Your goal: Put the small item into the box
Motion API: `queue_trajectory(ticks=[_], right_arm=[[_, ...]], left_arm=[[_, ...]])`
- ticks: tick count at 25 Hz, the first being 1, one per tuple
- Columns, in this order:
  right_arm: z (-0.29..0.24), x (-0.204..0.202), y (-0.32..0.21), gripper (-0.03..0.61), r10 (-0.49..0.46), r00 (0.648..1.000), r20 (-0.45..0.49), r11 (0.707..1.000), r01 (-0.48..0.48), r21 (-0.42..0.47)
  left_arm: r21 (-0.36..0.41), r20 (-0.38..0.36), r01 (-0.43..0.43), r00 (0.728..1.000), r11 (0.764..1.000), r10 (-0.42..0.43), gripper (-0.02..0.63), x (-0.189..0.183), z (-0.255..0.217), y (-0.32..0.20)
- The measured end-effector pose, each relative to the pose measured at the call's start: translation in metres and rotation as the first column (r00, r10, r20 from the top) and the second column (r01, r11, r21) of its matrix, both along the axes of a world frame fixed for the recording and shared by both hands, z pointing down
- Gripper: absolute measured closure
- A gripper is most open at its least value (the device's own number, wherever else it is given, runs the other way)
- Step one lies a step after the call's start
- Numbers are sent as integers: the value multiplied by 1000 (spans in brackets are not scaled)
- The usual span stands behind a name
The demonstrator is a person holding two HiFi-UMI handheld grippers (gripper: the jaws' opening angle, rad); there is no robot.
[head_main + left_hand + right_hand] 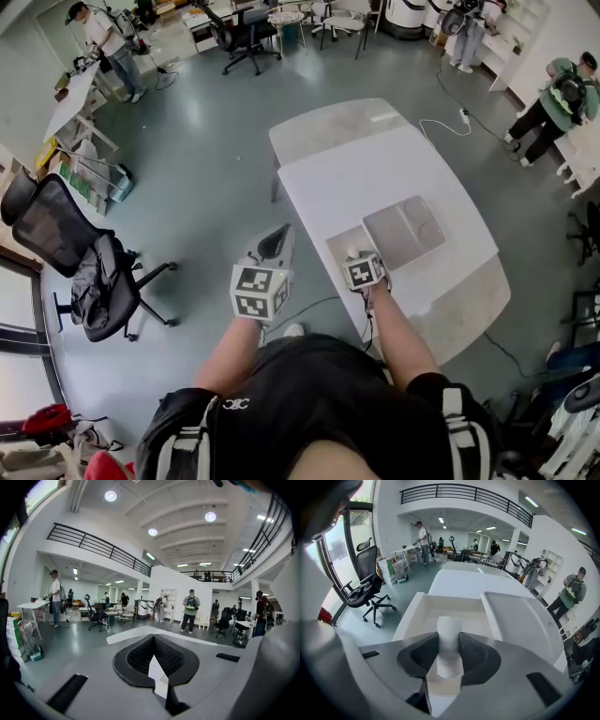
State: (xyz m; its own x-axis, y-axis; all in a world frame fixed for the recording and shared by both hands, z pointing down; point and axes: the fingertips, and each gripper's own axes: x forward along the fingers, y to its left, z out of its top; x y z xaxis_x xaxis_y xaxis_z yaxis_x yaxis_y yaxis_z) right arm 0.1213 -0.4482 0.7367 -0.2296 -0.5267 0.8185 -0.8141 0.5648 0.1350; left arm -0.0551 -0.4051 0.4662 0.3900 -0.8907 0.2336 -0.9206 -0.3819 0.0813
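Observation:
A small white cylinder-shaped item (449, 639) stands upright between the dark pads of my right gripper (449, 654), which is shut on it. The item hangs just over the near end of the open white box (421, 610), whose lid (520, 620) lies flat to its right. In the head view the right gripper (362, 264) is at the box (337, 242) on the white table (375, 169), with the item (353, 251) at its tip. My left gripper (275, 244) is off the table's left side above the floor. Its jaws (157, 667) stand together with nothing held.
A second, rounder white tabletop (328, 127) adjoins the far end of the table. A black office chair (84, 262) stands to the left on the grey floor. People (558, 98) stand and crouch far off at the room's edges. A cable (441, 122) lies on the floor beyond the table.

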Motion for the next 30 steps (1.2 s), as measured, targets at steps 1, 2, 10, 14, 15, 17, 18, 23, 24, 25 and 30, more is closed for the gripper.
queue_trajectory(ticks=[1, 2, 10, 14, 15, 17, 18, 23, 24, 25, 30], right_arm=[[3, -2, 1, 451, -6, 1000, -5, 1000, 6, -11], [5, -3, 2, 453, -12, 1000, -11, 1000, 12, -19], [17, 1, 4, 453, -23, 996, -82, 997, 17, -78], [17, -1, 3, 449, -19, 997, -80, 997, 13, -72], [16, 0, 3, 446, -18, 997, -74, 998, 13, -68], [14, 2, 3, 428, -11, 997, -72, 998, 7, -65], [12, 2, 3, 422, -9, 998, -70, 998, 5, -62], [-1, -1, 1, 408, 0, 999, -35, 999, -1, -33], [-4, -1, 0, 408, 5, 1000, -26, 1000, -5, -20], [-8, 0, -1, 410, 11, 1000, -16, 1000, -11, -5], [-23, 7, 3, 446, 78, 993, 85, 995, -83, 54]], left_arm=[[0, 0, 2, 1000, 1000, -2, 601, -2, 0, 1], [0, -1, 4, 1000, 1000, -4, 601, -3, 1, 1], [-1, -5, 13, 1000, 1000, -13, 601, -5, 2, 5], [1, -8, 13, 1000, 1000, -13, 601, -6, 2, 7], [1, -8, 13, 1000, 1000, -13, 601, -5, 2, 8], [-3, -8, 13, 1000, 1000, -13, 601, -4, 2, 9], [-4, -8, 13, 1000, 1000, -13, 601, -4, 3, 10], [1, -9, 4, 1000, 1000, -4, 601, -6, 1, 11], [1, -8, 2, 1000, 1000, -2, 601, -5, 2, 11], [0, -6, -1, 1000, 1000, 1, 601, -4, 3, 11], [-6, -11, -23, 1000, 1000, 23, 601, 2, 9, 13]])
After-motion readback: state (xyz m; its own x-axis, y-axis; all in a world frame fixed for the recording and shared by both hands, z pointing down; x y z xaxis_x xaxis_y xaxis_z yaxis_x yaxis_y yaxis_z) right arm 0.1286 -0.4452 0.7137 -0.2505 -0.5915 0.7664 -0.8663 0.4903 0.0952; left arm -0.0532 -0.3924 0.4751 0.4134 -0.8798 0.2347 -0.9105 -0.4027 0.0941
